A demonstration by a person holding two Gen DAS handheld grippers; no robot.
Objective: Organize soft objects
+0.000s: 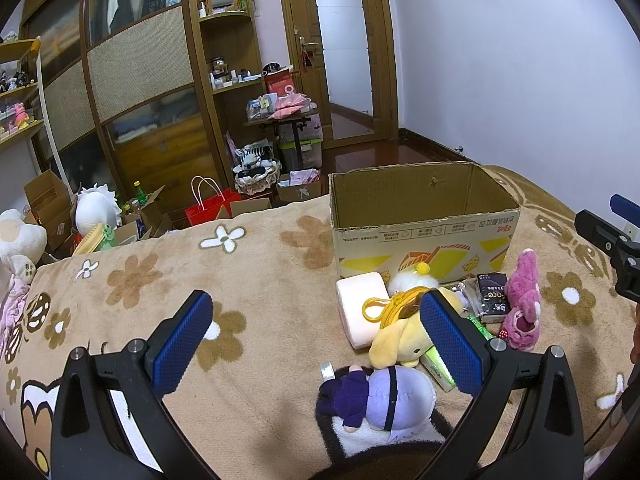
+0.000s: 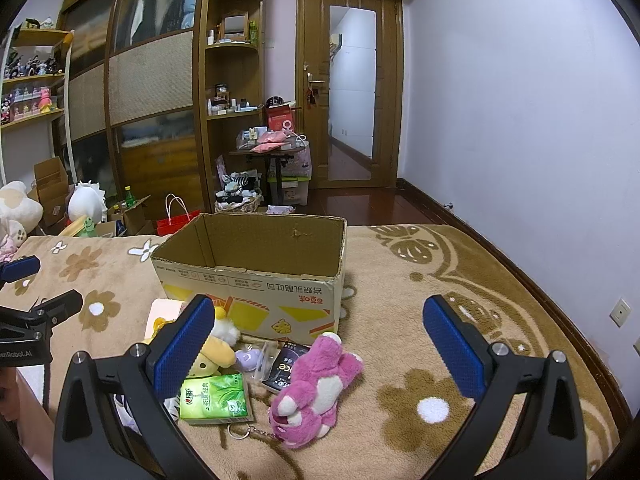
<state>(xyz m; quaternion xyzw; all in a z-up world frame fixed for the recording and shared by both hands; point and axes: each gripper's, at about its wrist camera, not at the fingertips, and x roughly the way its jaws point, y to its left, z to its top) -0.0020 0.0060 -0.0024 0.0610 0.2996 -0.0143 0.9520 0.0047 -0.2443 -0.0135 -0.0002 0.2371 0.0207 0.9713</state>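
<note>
The bed (image 2: 420, 364) carries everything, under a tan flowered blanket. On it stands the cardboard box (image 2: 256, 280), open-topped and apparently empty, with yellow and red print and a line of Chinese characters that sits upside down and cannot be read surely from here.

All the soft things lie in a heap just in front of the box. Nearest its left front corner is a pale foam block (image 1: 360, 308), light and squashy by the look of it. Beside that lies the yellow plush (image 1: 400, 340), with a yellow clip ring; take it by the body, not the ring. In front of it, farthest from the box, is the purple doll (image 1: 380, 396). Toward the box's right front corner lies the pink bear (image 2: 316, 388), soft and light, best pinched across its belly; its keychain may drag.

A green tissue pack (image 2: 214, 398) with Chinese writing and a dark packet (image 2: 286, 366) reading "ace" or similar lie among them; neither looks plush.

The left gripper (image 1: 316, 340) and right gripper (image 2: 320, 344) each hover before the box, jaws spread wide, holding nothing.
</note>
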